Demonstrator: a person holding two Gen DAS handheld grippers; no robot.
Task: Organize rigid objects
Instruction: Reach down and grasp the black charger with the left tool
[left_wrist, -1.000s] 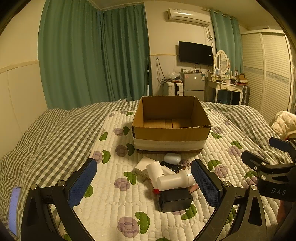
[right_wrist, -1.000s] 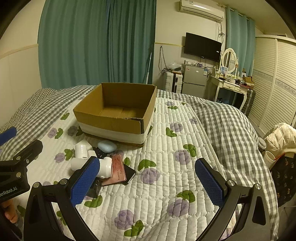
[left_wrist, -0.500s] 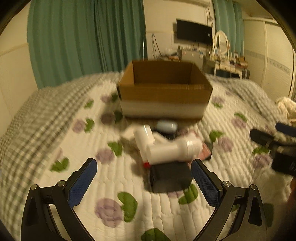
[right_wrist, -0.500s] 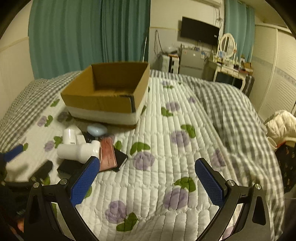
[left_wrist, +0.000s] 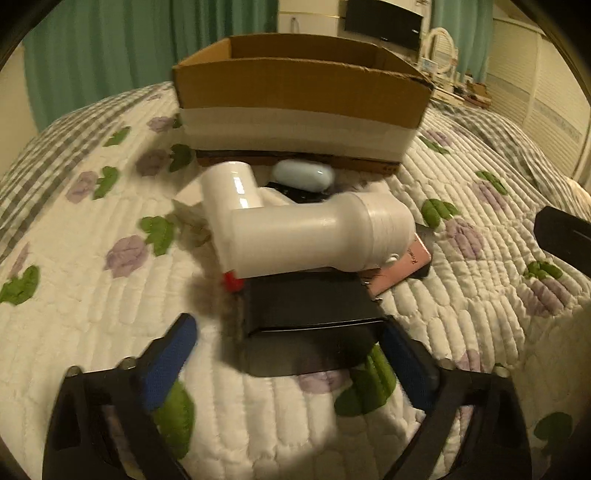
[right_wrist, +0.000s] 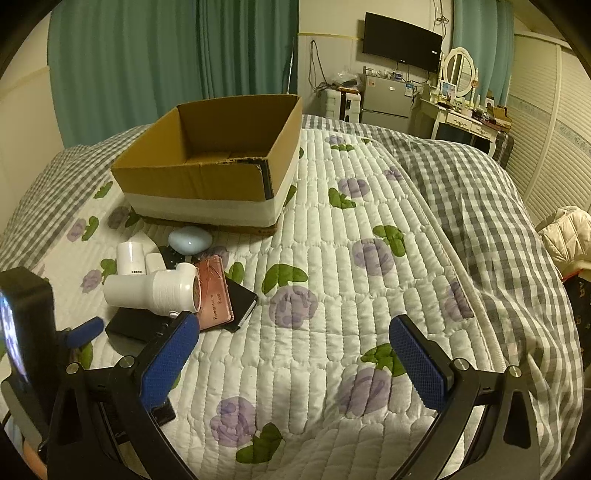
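Note:
A pile of objects lies on the quilt in front of an open cardboard box (left_wrist: 295, 92) (right_wrist: 207, 173). A white L-shaped device (left_wrist: 303, 236) (right_wrist: 151, 288) rests on a black box (left_wrist: 310, 314) (right_wrist: 136, 326). Behind it are a pale blue oval case (left_wrist: 303, 175) (right_wrist: 190, 239) and a pink notebook (left_wrist: 402, 271) (right_wrist: 216, 295). My left gripper (left_wrist: 288, 354) is open, its blue pads on either side of the black box's near end. My right gripper (right_wrist: 291, 362) is open and empty over bare quilt, to the right of the pile.
The flowered white quilt (right_wrist: 332, 295) covers the bed, with a grey checked blanket (right_wrist: 480, 206) on the right. A fridge, a dressing table (right_wrist: 461, 114) and wardrobes stand beyond the bed. A cream jacket (right_wrist: 565, 236) lies at the right edge.
My left gripper has moved down and forward to the pile, so the black box now sits between its pads. My right gripper tilted down slightly and stayed over the bare quilt.

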